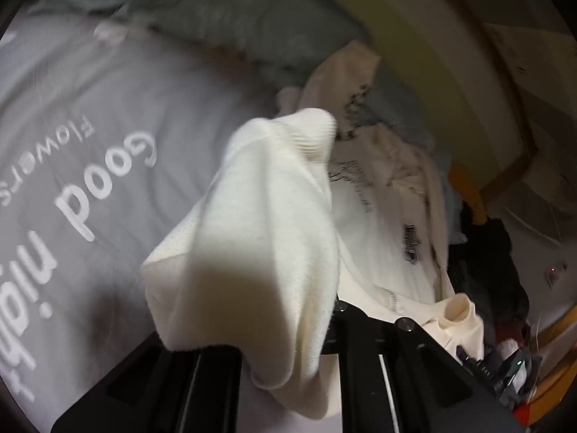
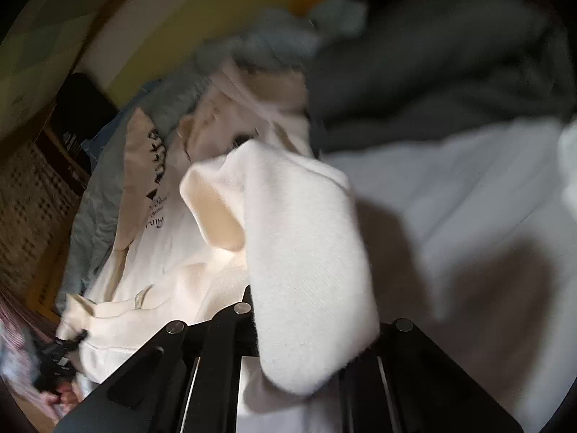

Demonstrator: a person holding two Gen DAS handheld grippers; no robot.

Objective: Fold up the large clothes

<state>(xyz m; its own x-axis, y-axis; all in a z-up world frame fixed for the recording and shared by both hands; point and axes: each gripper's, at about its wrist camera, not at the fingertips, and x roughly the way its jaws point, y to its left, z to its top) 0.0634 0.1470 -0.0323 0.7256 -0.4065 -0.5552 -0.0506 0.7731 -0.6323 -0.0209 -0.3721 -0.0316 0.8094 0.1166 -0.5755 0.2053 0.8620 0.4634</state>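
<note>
Cream sweatshirt [image 1: 382,252] lies crumpled on bed [image 1: 90,108], unfolded; left gripper [image 1: 288,328] and right gripper [image 2: 306,328] each pinch cuffed end. Folding barely begun.

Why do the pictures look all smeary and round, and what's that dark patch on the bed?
Left wrist view: the fisheye lens bends the grey bedsheet into a curve, with dark corners; the cream sweatshirt is softly blurred. Right wrist view: blurrier still, especially the dark grey blanket; the dark patch is a shadow on the white sheet.
</note>
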